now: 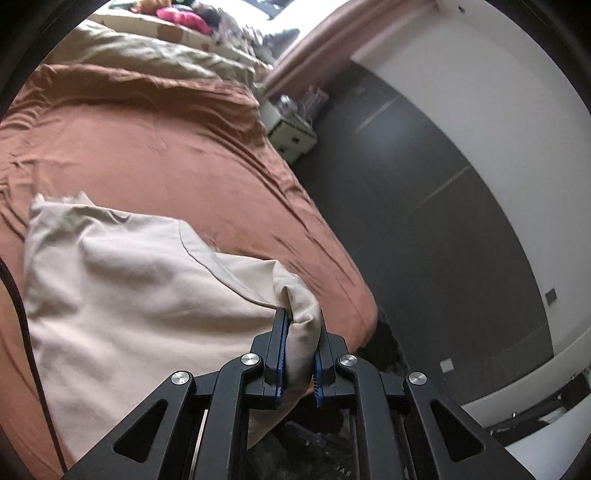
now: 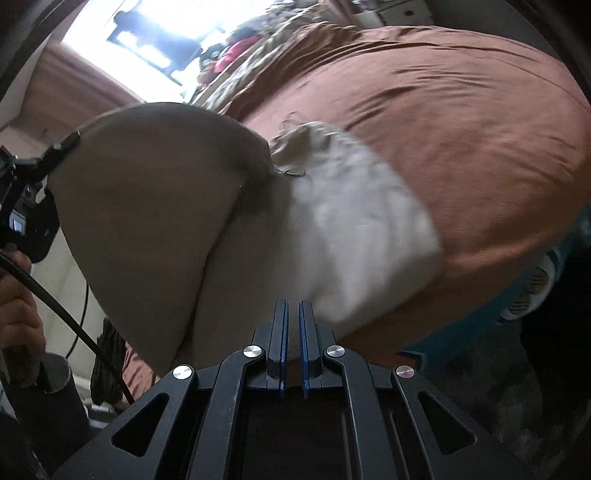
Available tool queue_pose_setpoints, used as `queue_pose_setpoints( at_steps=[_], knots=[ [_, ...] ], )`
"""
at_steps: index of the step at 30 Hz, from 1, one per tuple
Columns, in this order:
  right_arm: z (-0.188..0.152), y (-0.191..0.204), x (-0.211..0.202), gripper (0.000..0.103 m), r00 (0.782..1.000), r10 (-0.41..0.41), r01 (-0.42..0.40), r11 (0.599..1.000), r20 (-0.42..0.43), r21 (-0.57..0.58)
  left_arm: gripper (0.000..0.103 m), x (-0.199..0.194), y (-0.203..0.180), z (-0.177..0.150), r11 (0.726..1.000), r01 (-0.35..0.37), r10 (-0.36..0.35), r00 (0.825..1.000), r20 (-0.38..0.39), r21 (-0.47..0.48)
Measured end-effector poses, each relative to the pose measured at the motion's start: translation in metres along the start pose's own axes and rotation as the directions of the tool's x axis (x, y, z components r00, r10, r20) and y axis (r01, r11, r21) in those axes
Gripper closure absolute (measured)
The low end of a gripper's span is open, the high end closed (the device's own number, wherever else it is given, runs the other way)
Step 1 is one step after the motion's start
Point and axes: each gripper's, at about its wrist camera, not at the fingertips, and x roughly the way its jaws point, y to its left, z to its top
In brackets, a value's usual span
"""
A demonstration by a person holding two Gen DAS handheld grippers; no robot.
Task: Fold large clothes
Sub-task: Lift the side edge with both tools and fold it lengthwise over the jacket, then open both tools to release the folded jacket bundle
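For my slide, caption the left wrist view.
Left gripper pinching a beige garment over a rust-brown bedsheet.

Ahead of the grippers: rust-brown bedsheet [image 1: 155,155], wrinkled, spread over the bed. Farther ahead, olive-tan blanket [image 1: 147,55] bunched up, pink cloth [image 1: 184,18] beyond it. To the right, dark grey floor [image 1: 424,221], small pale green cabinet [image 1: 291,134], white wall [image 1: 480,92].

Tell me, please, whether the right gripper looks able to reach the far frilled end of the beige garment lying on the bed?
Probably yes: the right gripper points at the frilled end across open beige garment, with nothing between; it appears shut, so it would need opening.
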Motion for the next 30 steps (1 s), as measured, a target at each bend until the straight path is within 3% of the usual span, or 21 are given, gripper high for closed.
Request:
queue_pose_setpoints(
  at_steps=[4,6,8,9,10,11,12,17,21,30],
  knots=[
    [0.002,-0.020,-0.015,0.100,0.999,-0.027,0.026,0.998,0.029,0.055,0.086,0.036,-0.008,-0.025,1.000,0.015,-0.012,0.991,-0.130,0.026],
    [0.003,-0.027,-0.021,0.100,0.999,-0.029,0.025,0.996,0.044,0.084,0.071,0.047,-0.004,-0.034,0.999,0.017,-0.012,0.981,-0.195,0.026],
    [0.006,-0.031,-0.025,0.096,0.999,-0.018,0.013,0.995,0.045,0.102,0.054,0.048,0.004,-0.041,0.998,0.066,-0.065,0.972,-0.224,-0.001],
    [0.006,-0.033,-0.026,0.083,0.999,-0.011,0.006,0.994,0.045,0.109,0.041,0.045,0.007,-0.042,0.997,0.074,-0.074,0.973,-0.218,-0.008],
    [0.006,-0.035,-0.026,0.072,0.999,-0.006,0.000,0.993,0.047,0.115,0.036,0.036,0.012,-0.042,0.997,0.072,-0.073,0.978,-0.193,-0.012],
    [0.008,-0.037,-0.025,0.049,0.999,0.001,-0.008,0.993,0.054,0.119,0.031,0.029,0.017,-0.039,0.998,0.069,-0.070,0.982,-0.173,-0.012],
    [0.009,-0.039,-0.024,0.039,0.998,0.009,-0.017,0.992,0.064,0.122,0.030,0.018,0.023,-0.037,0.998,0.063,-0.064,0.988,-0.143,-0.012],
    [0.019,-0.037,-0.007,0.039,0.997,0.069,-0.073,0.993,0.046,0.094,0.030,-0.018,0.060,-0.033,0.997,-0.043,0.039,0.997,-0.067,-0.059],
    [0.041,-0.035,0.029,0.039,0.999,0.033,-0.032,0.999,-0.025,0.031,0.030,-0.042,0.105,-0.035,0.981,-0.135,0.134,0.991,-0.017,-0.137],
    [0.100,-0.001,0.079,0.039,0.993,-0.046,0.029,0.989,-0.112,-0.146,0.030,-0.086,0.191,-0.073,0.919,-0.226,0.257,0.965,0.056,-0.324]
  ],
)
